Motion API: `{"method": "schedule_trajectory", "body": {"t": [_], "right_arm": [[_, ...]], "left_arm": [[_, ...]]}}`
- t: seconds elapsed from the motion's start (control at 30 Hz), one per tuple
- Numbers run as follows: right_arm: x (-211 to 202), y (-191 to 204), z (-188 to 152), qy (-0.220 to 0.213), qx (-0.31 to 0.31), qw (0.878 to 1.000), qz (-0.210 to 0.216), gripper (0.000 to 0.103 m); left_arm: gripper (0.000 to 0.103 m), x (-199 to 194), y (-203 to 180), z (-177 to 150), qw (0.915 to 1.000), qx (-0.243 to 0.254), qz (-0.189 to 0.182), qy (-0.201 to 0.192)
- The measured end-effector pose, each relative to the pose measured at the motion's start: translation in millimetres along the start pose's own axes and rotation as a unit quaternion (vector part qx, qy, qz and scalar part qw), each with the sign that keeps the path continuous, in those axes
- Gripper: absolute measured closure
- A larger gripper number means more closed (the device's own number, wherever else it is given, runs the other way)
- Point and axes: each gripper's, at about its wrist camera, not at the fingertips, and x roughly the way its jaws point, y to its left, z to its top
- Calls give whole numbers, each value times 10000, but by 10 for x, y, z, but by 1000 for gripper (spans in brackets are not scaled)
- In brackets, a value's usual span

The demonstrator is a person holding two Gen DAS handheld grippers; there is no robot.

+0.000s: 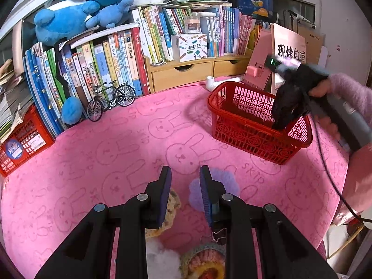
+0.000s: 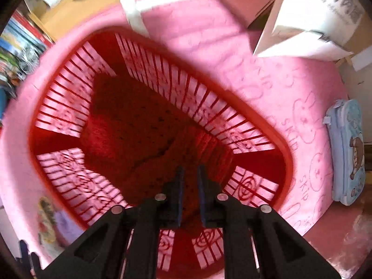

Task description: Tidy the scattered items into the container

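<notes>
Red basket (image 2: 267, 125) under the downward-tilted right hand-held gripper (image 2: 190, 174), jaws apart.

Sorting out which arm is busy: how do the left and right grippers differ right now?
The left gripper hovers over the pink rabbit-print tablecloth near crocheted items, fingers apart; the right gripper points down inside the red plastic lattice basket, fingers closer together. The left view is sharp, while the right is motion-blurred. Both look empty and share black frames with blue finger pads.
</notes>
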Motion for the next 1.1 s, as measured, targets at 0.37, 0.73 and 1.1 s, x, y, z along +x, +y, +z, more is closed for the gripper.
{"method": "schedule_trajectory", "body": {"t": [0.37,0.73,1.1], "right_arm": [[-385,-19,-76,5,-587,9983,36,91],[-222,38,-41,398,-1035,9937,-185,91],[-427,-88,157,564,-992,9935,42,84]], "left_arm": [[78,-149,90,-74,9999,-104,125,-34],[78,-167,141,-175,9996,-226,137,57],[78,-122,191,-219,9992,-364,125,141]]}}
